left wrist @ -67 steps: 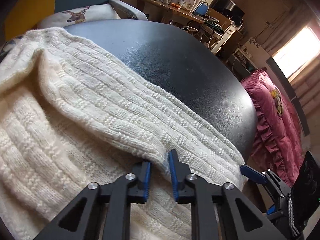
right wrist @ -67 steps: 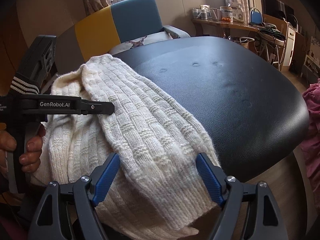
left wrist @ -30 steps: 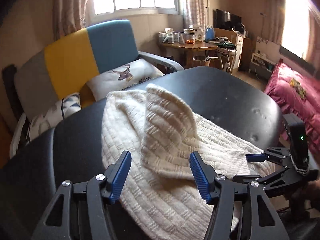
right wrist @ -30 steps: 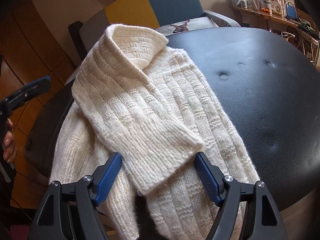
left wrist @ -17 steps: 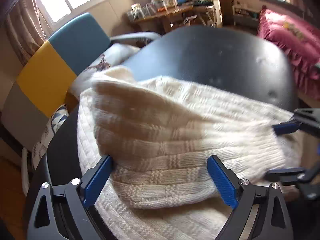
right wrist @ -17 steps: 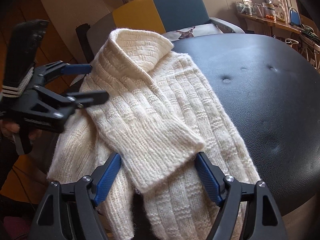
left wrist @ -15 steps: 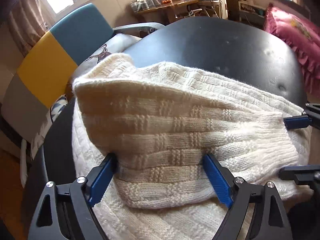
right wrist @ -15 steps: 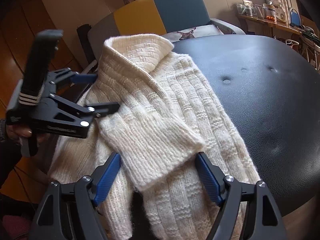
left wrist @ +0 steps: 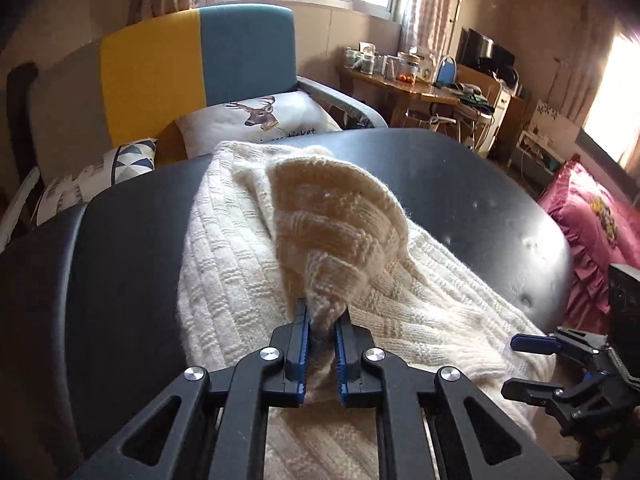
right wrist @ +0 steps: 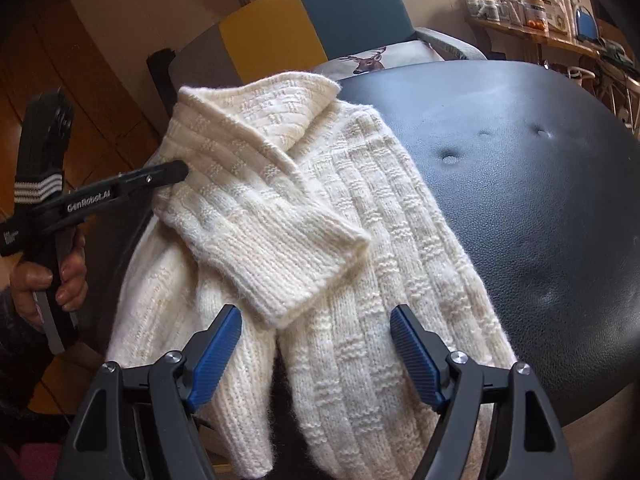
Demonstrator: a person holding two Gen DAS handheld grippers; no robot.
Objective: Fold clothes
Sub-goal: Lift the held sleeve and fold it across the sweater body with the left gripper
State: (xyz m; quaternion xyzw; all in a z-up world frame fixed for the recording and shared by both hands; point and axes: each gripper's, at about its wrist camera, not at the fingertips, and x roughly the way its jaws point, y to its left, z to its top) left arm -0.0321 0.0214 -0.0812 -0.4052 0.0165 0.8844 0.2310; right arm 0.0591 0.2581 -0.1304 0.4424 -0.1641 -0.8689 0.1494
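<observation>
Left gripper (left wrist: 321,330), spread moments ago, now pinches sweater (right wrist: 360,240) fold on table (right wrist: 540,200); right gripper (right wrist: 316,350) spread: fold underway.

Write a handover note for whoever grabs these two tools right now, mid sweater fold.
Left tool: shut on a bunched fold of the cream knit sweater, lifted slightly off the rest.
Right tool: open, empty, hovering over the sweater's near end with no grip.
The sweater lies on the black padded surface, near end hanging over the edge.
Done: one sleeve is folded across the body, cuff on top.
Left: lay down the pinched fold, bring in the hanging end, and square up the bundle.
</observation>
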